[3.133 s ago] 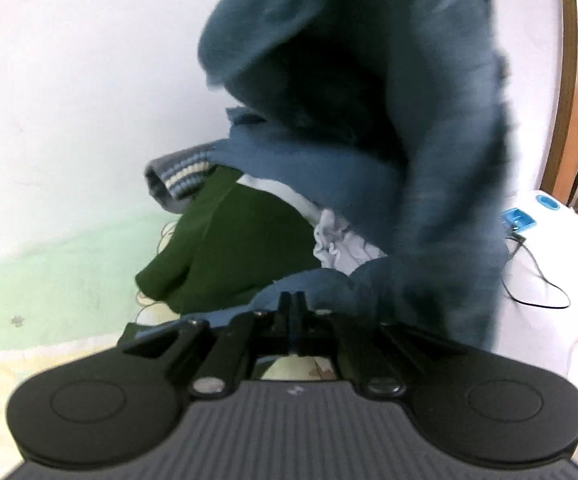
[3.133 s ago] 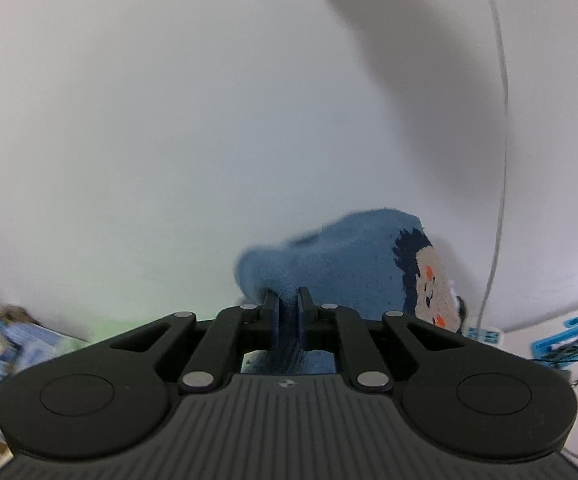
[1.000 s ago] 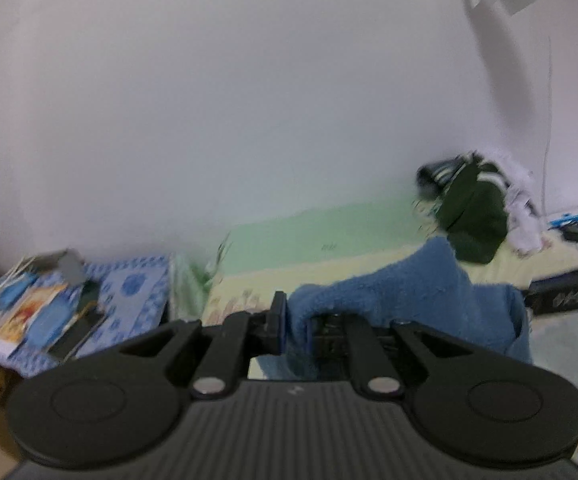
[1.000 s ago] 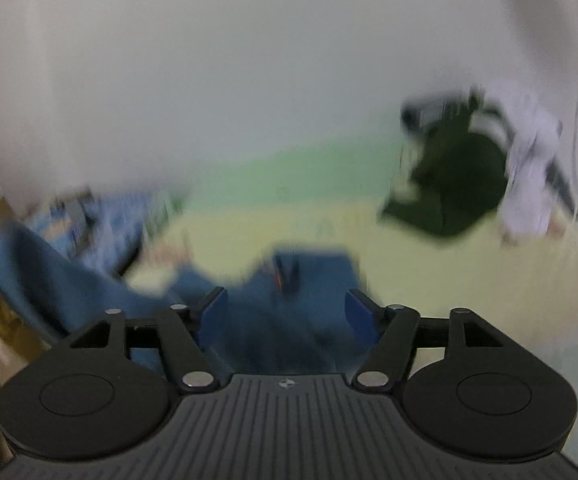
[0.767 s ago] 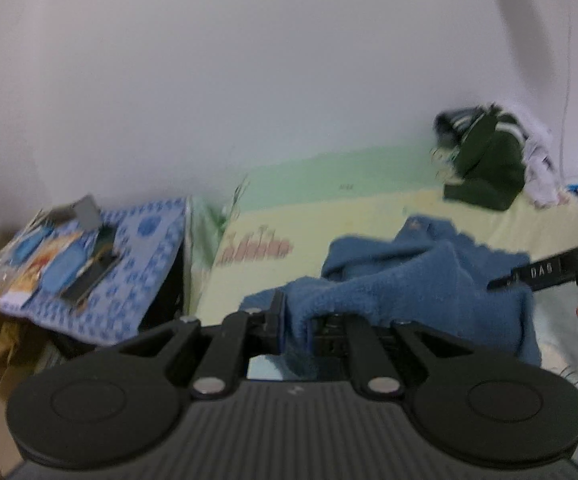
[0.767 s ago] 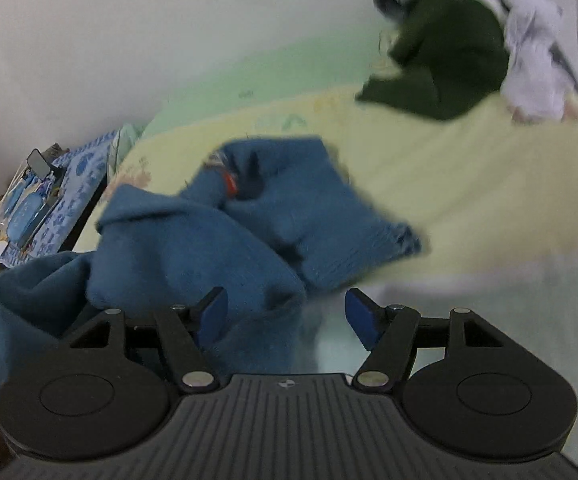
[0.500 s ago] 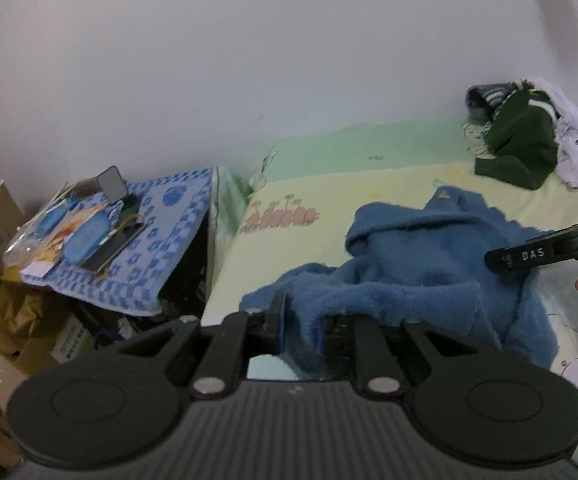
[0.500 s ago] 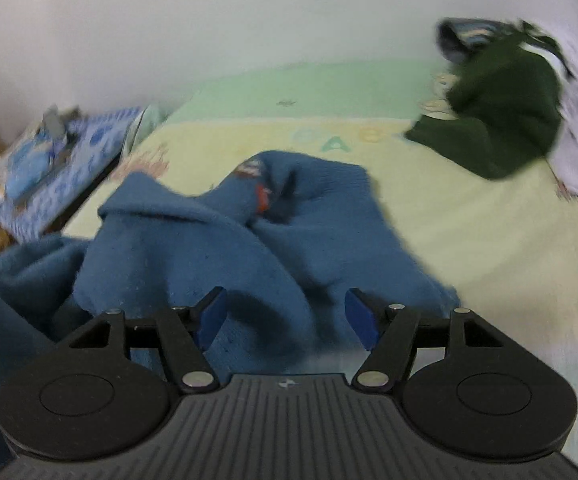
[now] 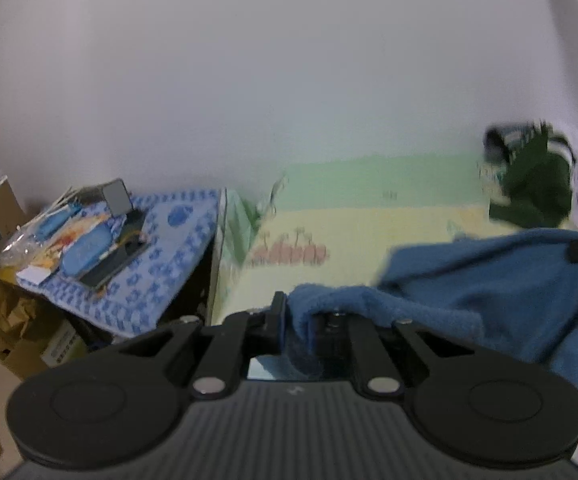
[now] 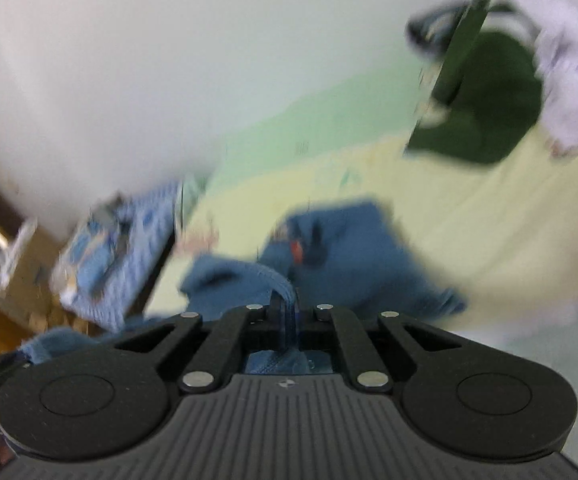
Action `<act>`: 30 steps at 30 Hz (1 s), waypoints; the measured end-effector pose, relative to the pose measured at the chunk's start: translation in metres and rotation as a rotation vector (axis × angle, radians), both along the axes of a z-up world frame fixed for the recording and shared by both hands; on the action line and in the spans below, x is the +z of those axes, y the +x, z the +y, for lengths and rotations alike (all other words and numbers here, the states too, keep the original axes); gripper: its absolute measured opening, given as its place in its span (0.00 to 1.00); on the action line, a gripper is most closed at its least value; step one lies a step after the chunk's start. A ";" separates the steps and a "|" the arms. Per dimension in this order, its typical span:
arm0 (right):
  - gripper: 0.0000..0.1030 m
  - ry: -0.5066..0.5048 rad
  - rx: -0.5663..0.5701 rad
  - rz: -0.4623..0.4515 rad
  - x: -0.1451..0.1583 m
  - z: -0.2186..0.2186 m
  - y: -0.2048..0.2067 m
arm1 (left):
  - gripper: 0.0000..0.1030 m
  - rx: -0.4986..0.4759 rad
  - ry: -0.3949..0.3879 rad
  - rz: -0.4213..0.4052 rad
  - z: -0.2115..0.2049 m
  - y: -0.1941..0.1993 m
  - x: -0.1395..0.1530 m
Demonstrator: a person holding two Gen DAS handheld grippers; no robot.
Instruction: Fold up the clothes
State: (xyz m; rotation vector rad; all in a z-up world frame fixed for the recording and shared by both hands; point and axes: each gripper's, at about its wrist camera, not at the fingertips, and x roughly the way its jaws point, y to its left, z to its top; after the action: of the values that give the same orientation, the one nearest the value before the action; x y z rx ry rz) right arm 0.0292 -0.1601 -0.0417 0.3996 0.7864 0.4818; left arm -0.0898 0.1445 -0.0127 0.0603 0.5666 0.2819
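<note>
— Where do we have the blue fleece garment (image 9: 489,280)?
— Spread on the yellow bed sheet (image 9: 369,224). Our left tool (image 9: 301,320) grips one edge; our right tool (image 10: 287,312), whose jaws just closed, pinches another fold.
— And the dark green clothes (image 10: 485,104)?
— Heaped well apart.

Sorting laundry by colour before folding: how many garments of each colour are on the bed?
Blue: 1, the blue fleece garment, gripped by both the left gripper and the right gripper
Dark green: 1, the dark green garment
White: 1, the white garment
Total: 3; the far pile is blurred and may hide more.
</note>
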 end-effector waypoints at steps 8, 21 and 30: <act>0.04 0.172 -0.189 -0.204 0.083 -0.056 -0.050 | 0.08 -0.092 -0.059 -0.175 0.009 0.006 0.060; 0.04 0.263 -0.398 -0.584 0.184 -0.100 -0.130 | 0.09 -0.283 -0.044 -0.385 -0.006 -0.007 0.160; 0.04 0.305 -0.431 -0.654 0.205 -0.114 -0.137 | 0.10 -0.328 -0.037 -0.419 -0.023 -0.004 0.189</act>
State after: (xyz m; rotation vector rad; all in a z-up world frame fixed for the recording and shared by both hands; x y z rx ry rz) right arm -0.1074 -0.2738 0.1638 0.6331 -0.0176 0.2945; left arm -0.0937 0.1218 0.1759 0.0555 0.1395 -0.0383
